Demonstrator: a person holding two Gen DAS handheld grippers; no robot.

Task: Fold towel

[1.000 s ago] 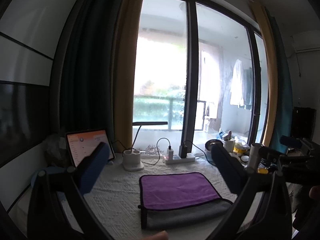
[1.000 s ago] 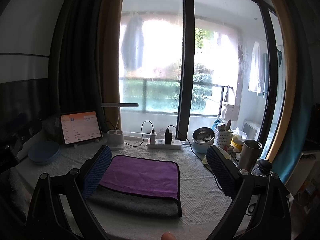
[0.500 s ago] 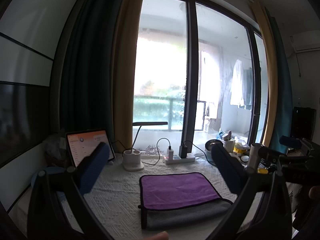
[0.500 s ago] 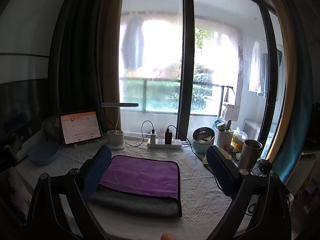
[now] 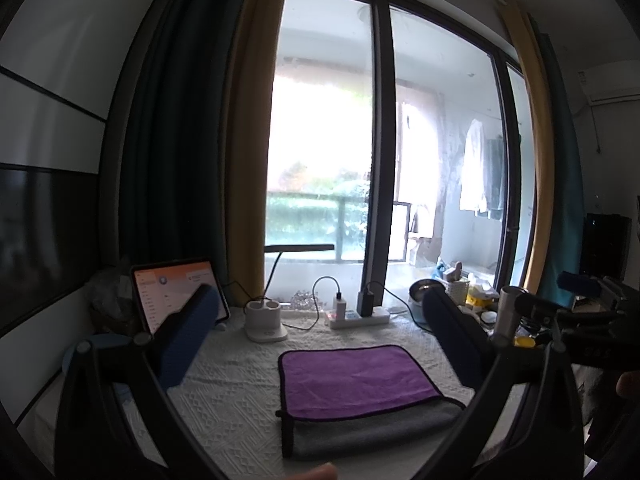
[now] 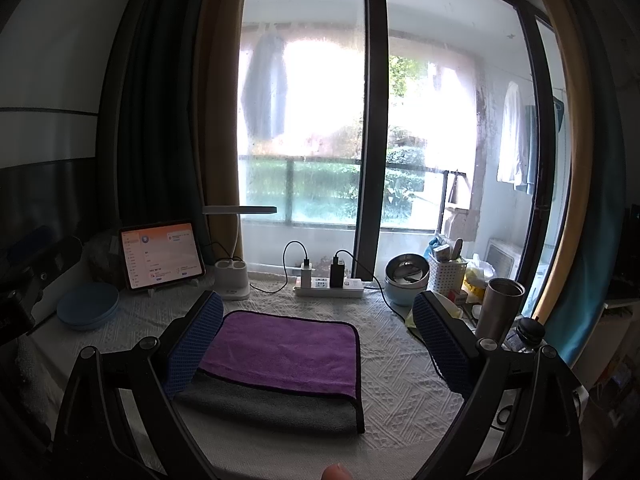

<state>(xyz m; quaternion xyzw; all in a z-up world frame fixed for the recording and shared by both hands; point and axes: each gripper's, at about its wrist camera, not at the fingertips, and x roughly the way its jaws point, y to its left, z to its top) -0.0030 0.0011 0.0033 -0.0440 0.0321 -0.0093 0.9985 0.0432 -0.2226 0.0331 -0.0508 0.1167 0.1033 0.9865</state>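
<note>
A purple towel with a grey underside lies folded flat on the white textured tablecloth, its grey layer showing along the near edge. It also shows in the right wrist view. My left gripper is open and empty, held above the table in front of the towel. My right gripper is open and empty, its left finger over the towel's left edge in the picture. Neither gripper touches the towel.
Along the window stand a tablet, a white lamp base, a power strip, a metal bowl, a white basket and a steel tumbler. A blue plate lies at the left.
</note>
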